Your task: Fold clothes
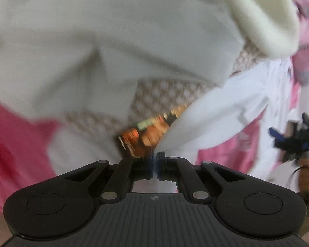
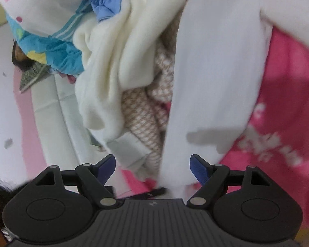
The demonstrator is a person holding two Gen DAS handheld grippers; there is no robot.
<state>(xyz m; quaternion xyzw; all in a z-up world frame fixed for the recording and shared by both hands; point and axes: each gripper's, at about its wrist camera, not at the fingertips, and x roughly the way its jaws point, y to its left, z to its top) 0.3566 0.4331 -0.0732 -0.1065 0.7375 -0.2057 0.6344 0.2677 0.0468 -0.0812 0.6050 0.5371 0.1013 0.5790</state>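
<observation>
Left wrist view is blurred, and most of it is filled by a white garment (image 1: pixel 113 41) spread over a pink bedcover (image 1: pixel 12 140), with a cream fleece piece (image 1: pixel 274 20) folded at the upper right and a beige checked cloth (image 1: pixel 160 94) showing beneath the white folds. A white fabric edge (image 1: pixel 206 119) runs down into the left gripper (image 1: pixel 156 160), whose jaws are closed on it, the cloth pinched between the pads. At the right edge the other gripper (image 1: pixel 294 142) shows small and dark. Right wrist view has the white garment (image 2: pixel 212 72) hanging as a long band down the middle, the cream fleece (image 2: pixel 117 65) and checked cloth (image 2: pixel 142 115) beside it on the left, and blue patterned clothes (image 2: pixel 57 49) heaped further left. The right gripper (image 2: pixel 152 166) stands with its jaws spread wide, its blue pads (image 2: pixel 197 167) pressing on nothing; the white band passes near them.
</observation>
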